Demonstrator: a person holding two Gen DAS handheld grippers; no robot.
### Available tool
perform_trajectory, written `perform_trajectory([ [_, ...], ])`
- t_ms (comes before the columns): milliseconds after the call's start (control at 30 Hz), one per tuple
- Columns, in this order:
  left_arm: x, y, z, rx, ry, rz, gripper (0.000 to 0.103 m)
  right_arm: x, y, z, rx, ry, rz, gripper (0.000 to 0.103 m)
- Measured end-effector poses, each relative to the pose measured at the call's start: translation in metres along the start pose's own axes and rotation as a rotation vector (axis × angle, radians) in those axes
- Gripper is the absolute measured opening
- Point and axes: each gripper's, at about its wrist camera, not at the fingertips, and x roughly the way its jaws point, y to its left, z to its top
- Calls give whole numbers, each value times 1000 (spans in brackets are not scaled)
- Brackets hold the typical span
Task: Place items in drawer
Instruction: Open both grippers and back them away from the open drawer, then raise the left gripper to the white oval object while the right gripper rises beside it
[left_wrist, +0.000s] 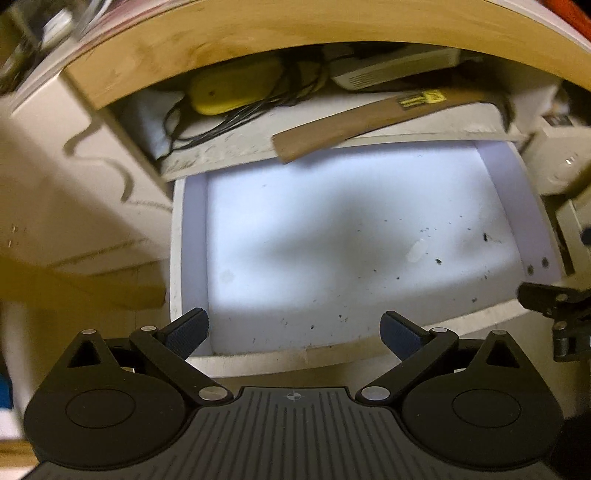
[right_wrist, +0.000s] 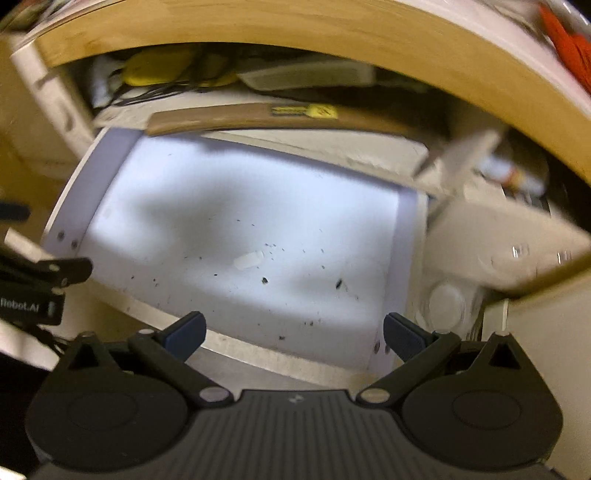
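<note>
An open white drawer (left_wrist: 192, 229) lies below both grippers; its floor holds only dark specks and a small white capsule-like piece (left_wrist: 416, 252). It also shows in the right wrist view (right_wrist: 406, 236), with the same piece (right_wrist: 248, 260). My left gripper (left_wrist: 294, 332) is open and empty above the drawer's front edge. My right gripper (right_wrist: 294, 332) is open and empty above the front right corner. The other gripper shows at the right edge of the left view (left_wrist: 554, 306) and at the left edge of the right view (right_wrist: 37, 284).
Above the drawer a shelf holds a wooden handle with a yellow label (left_wrist: 369, 118), a yellow device with black cables (left_wrist: 232, 88) and a white box (left_wrist: 391, 68). A wooden tabletop edge (left_wrist: 258, 33) overhangs. White containers (right_wrist: 491, 243) stand right of the drawer.
</note>
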Motion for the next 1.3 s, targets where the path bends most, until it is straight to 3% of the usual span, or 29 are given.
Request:
perform_trajectory([
  [133, 2, 4, -1, -55, 25, 13, 102, -1, -4, -4, 106, 45, -24, 103],
  [267, 6, 5, -1, -98, 59, -7, 102, 3, -9, -5, 196, 86, 16, 103],
  [533, 9, 4, -2, -127, 64, -17, 102, 3, -13, -3, 228, 82, 10, 103],
  [967, -31, 7, 12, -157, -199, 7, 102, -27, -24, 11, 282, -128, 5, 103],
  [1300, -54, 7, 20, -180, -381, -10, 102, -60, -28, 18, 264, -358, 0, 103],
])
